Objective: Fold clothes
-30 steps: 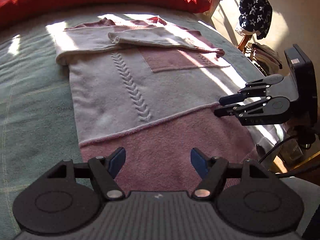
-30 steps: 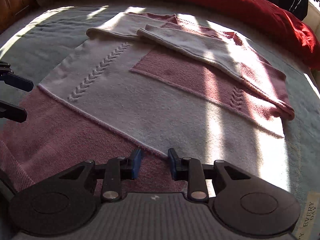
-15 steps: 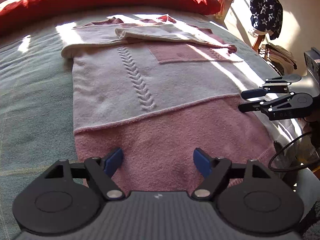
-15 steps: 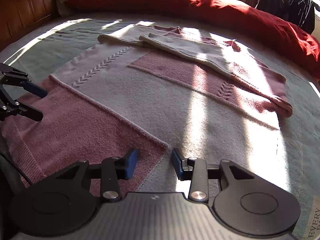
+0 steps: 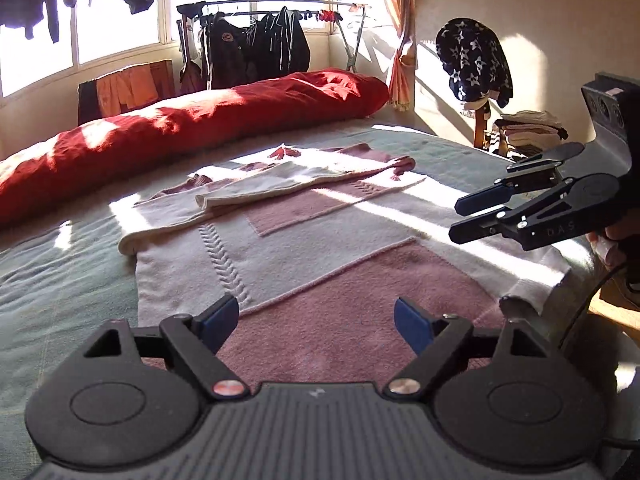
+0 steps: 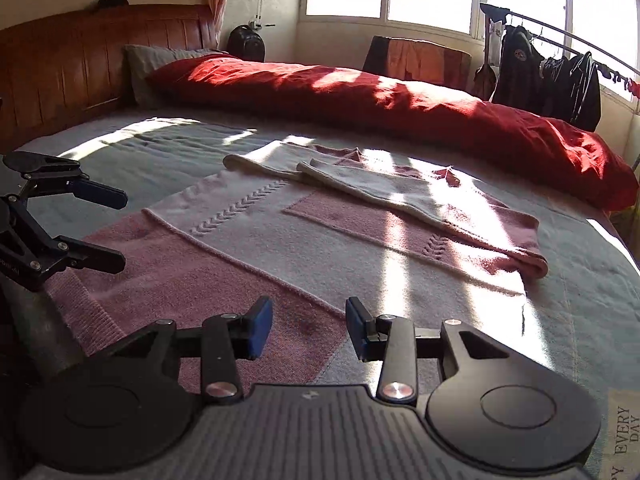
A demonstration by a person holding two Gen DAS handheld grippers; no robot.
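Left wrist view, nearest first: the left gripper has its 2 blue-padded jaws spread wide and holds nothing, poised above the pink hem band of the pink-and-cream knitted sweater, which lies flat on the grey-green bedspread with its hem toward the bed's near edge. The right gripper, seen in its own view, is likewise parted, somewhat less widely, and empty, above the same hem at the pink-to-cream boundary. Both cream sleeves are already laid across the chest, so the step in hand is judged to be the body fold, not yet begun. The next move calls for each tool to descend to a hem corner, close on both fabric layers, and carry the hem toward the collar at an even pace; a single-layer grip or uneven lift would likely skew the fold or shift the sleeves. Obstructions: none lie on the sweater itself. Beyond it, the long red duvet roll runs along the far side, close to the collar, limiting overshoot. Farther off stand a dark star-patterned garment draped on a chair, 1 clothes rack of dark jackets by the window, and a wooden headboard.
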